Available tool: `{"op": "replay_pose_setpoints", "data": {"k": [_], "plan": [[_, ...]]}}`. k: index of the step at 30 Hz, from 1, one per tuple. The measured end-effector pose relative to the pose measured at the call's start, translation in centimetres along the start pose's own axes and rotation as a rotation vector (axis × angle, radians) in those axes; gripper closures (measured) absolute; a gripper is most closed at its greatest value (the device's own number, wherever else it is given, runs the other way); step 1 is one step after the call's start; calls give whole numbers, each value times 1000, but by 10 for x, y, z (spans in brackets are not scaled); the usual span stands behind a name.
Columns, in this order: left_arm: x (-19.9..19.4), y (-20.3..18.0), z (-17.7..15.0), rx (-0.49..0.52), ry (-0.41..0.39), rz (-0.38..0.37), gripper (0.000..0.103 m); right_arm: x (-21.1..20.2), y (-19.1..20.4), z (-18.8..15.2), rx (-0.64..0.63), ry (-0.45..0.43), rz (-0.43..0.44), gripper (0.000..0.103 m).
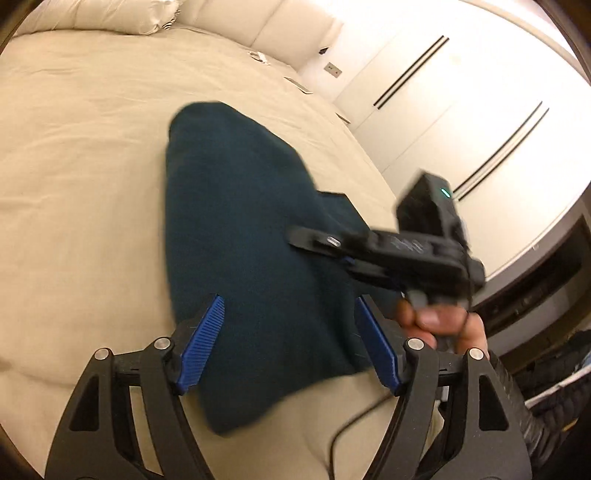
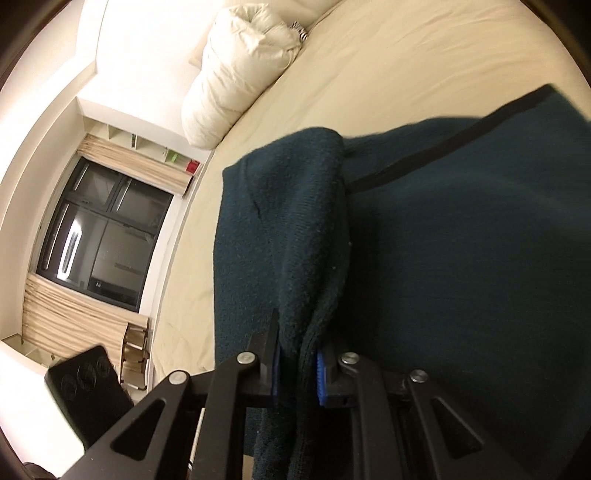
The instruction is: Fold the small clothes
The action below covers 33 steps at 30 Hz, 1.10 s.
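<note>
In the left wrist view, a dark teal garment [image 1: 251, 258] lies on a cream bed sheet [image 1: 81, 166]. The cloth looks soft and fuzzy, like a knit. It is blurry, so its edges are hard to see. Its shape is long, wide near the camera and narrower and round at the far end. Its long side runs from the camera away toward the pillows [image 1: 110, 14] at the top. The sheet is smooth with a few soft wrinkles. The left gripper [image 1: 291, 343] has black arms and blue ribbed pads [image 1: 203, 343]. Its jaws are spread wide apart, and nothing is pinched between them. The cloth lies below the gap. The right gripper [image 1: 306, 240] comes in from the right, low over the cloth. It is blurred, and its tips are hard to make out here. A hand [image 1: 439, 325] holds it, partly hidden behind the left gripper's arm. White closet doors [image 1: 443, 110] with dark lines stand behind.

In the right wrist view, the picture is tilted. The right gripper [image 2: 295, 365] is pressed together on a thick fold of the same teal garment [image 2: 461, 258]. The bunched cloth rises from the jaws and hides most of the blue pads. The knit looks bumpy and thick up close. A dark band [image 2: 461, 144] runs across the cloth farther back. The right edge of the garment is cut off. A puffy white pillow [image 2: 240, 77] sits at the far end of the bed, and a dark window [image 2: 99, 229] is on the left.
</note>
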<state>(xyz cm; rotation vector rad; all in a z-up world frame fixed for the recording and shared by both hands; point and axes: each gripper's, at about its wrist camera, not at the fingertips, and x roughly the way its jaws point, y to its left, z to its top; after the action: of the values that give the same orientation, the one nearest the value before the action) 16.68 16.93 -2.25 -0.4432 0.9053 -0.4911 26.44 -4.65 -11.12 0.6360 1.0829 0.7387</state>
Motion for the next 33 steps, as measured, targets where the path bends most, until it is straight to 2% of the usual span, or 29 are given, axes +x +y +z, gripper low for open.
{"op": "replay_pose_setpoints", "data": {"k": [4, 11, 14, 18, 21, 24, 27, 29, 31, 33], "plan": [[1, 8, 15, 37, 12, 30, 31, -27, -3, 3, -40, -40, -49, 88], [29, -22, 19, 127, 44, 22, 31, -69, -5, 18, -103, -68, -127, 88], [48, -36, 16, 152, 44, 8, 31, -81, -24, 19, -77, -77, -154, 88], [50, -40, 6, 194, 56, 12, 31, -94, -62, 17, -2, -95, -193, 88], [59, -45, 6, 238, 79, 39, 31, -104, -79, 13, 57, -136, -156, 88], [75, -55, 11, 269, 84, 73, 31, -99, -80, 7, 77, -152, -156, 87], [74, -55, 10, 268, 81, 71, 31, -100, -80, -3, 144, -162, -130, 76], [80, -62, 17, 256, 81, 65, 31, -104, -75, -13, 120, -154, -136, 70], [80, -64, 16, 241, 73, 62, 31, -101, -68, -23, 79, -133, -162, 70], [71, -62, 14, 223, 61, 54, 31, -101, -66, -28, 49, -101, -201, 81]]}}
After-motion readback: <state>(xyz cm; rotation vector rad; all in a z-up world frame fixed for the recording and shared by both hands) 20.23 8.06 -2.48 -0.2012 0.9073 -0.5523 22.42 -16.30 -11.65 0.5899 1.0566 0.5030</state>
